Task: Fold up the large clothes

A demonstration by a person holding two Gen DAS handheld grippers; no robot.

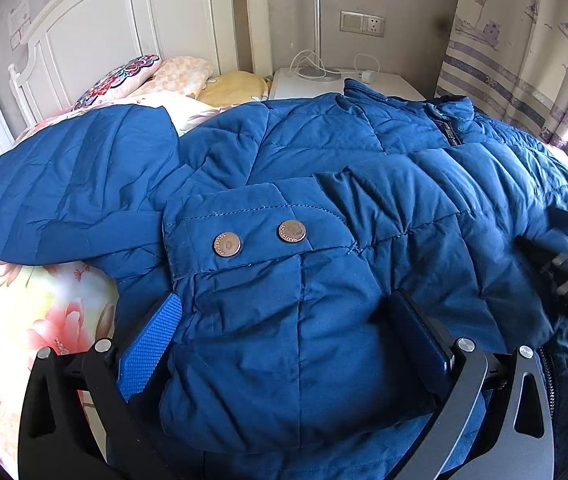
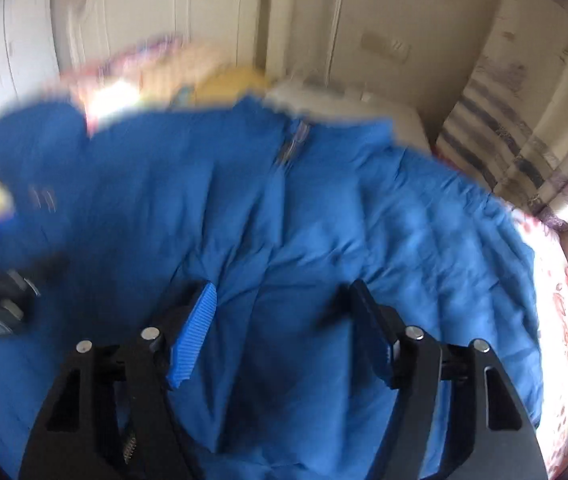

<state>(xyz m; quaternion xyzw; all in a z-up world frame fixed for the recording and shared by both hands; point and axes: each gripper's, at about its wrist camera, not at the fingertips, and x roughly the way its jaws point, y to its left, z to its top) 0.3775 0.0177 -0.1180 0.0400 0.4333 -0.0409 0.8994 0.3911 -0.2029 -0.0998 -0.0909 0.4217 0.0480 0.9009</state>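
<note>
A large blue padded jacket is spread across a bed covered by a floral sheet, and every place below is given relative to this jacket. Its collar and zip top are turned toward the white nightstand, which stands just beyond the collar end. One sleeve is laid out to the side of the body, toward the white headboard. A pocket flap bearing two copper-coloured snap buttons is seen on the near part of the jacket; lettering is stamped around each button's rim, but it is too small to be read. No other brand or label can be made out.

The left gripper is set over the jacket's near hem, below the pocket flap. A bulge of the fabric is lodged between its blue-padded fingers, which stand wide apart; whether the pads press on it cannot be told.

The right gripper is held above the jacket's front, below the zip, in a view smeared by motion. Its jaws are spread, nothing is gripped between them, and the fabric is seen lying beneath.

Pillows are piled beyond the sleeve, and a striped curtain with boat drawings hangs past the collar side. A wall socket plate is fixed above the nightstand.
</note>
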